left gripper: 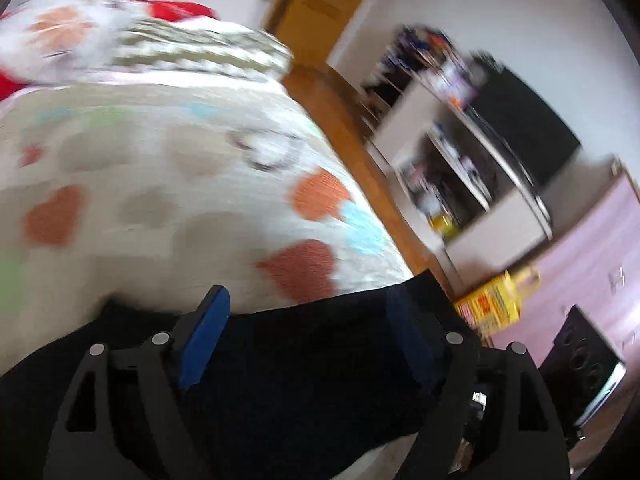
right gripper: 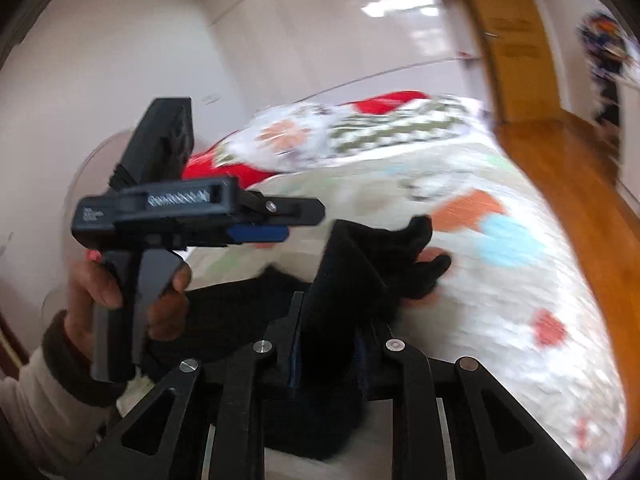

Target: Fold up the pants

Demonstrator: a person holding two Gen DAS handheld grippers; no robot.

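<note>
Black pants (left gripper: 304, 380) lie on a bed with a heart-patterned quilt (left gripper: 160, 200). In the left wrist view my left gripper (left gripper: 308, 300) hovers over them, its blue pads (left gripper: 204, 344) wide apart and pressing on nothing. The right wrist view shows that left gripper (right gripper: 304, 220) from the side, held in a person's hand (right gripper: 96, 280), above the cloth. My right gripper (right gripper: 332, 312) is shut on a raised fold of the pants (right gripper: 400, 248), with the fabric bunched up between its narrow jaws.
Patterned pillows (left gripper: 180, 52) and a red cover (right gripper: 384, 104) sit at the bed's far end. A wooden floor (left gripper: 348, 120) runs along the bed's right side, with a shelf unit (left gripper: 460, 160), a yellow box (left gripper: 492, 304) and a black speaker (left gripper: 580, 356) beyond it.
</note>
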